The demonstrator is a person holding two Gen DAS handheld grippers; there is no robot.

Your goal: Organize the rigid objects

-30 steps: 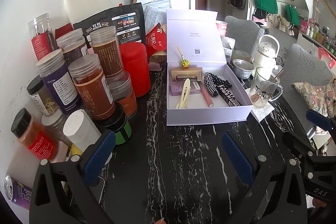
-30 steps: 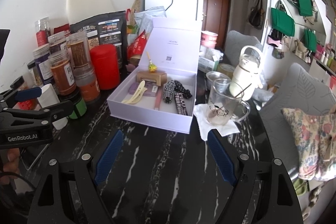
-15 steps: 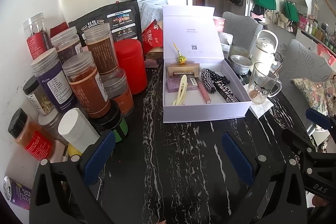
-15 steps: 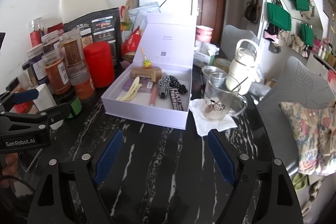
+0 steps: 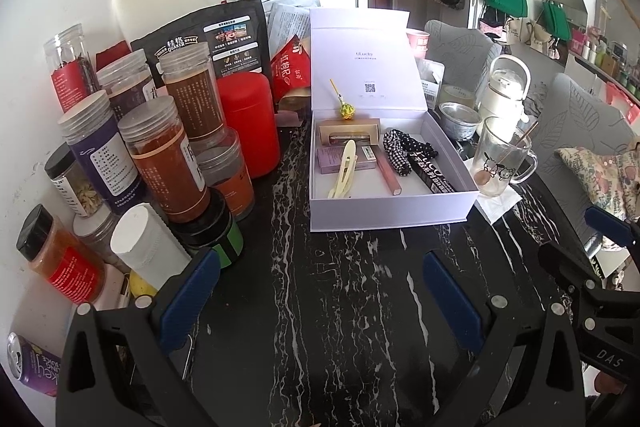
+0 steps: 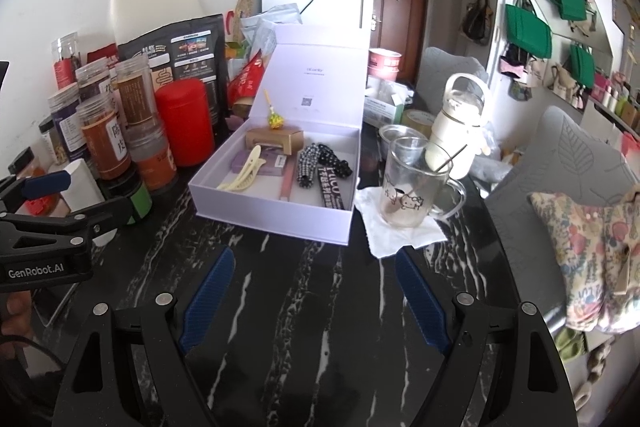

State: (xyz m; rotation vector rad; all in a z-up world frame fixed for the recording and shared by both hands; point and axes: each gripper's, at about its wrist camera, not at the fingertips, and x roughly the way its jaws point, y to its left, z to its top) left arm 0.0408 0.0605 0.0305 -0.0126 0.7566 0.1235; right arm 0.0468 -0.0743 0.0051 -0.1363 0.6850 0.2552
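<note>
An open pale-lilac box (image 5: 390,213) (image 6: 272,213) sits on the black marble table with its lid standing up. Inside lie a cream hair clip (image 5: 344,169) (image 6: 244,171), a gold carton (image 5: 348,133), a purple carton (image 5: 330,159), a pink tube (image 5: 390,175), a checked scrunchie (image 5: 404,149) (image 6: 316,157), a black tube (image 5: 434,175) and a yellow lollipop (image 5: 345,109). My left gripper (image 5: 320,291) is open and empty over bare table in front of the box. My right gripper (image 6: 316,291) is open and empty, also short of the box.
Several spice jars (image 5: 168,159) and a red canister (image 5: 250,125) crowd the table's left side by the wall. A glass mug (image 6: 412,187) stands on a napkin right of the box, with a white kettle (image 6: 460,125) behind. A grey chair (image 6: 568,163) is at right.
Both grippers have drawn back and risen slightly from the box, so it looks a little farther away. Both stay open and empty. Nothing on the table has moved.
</note>
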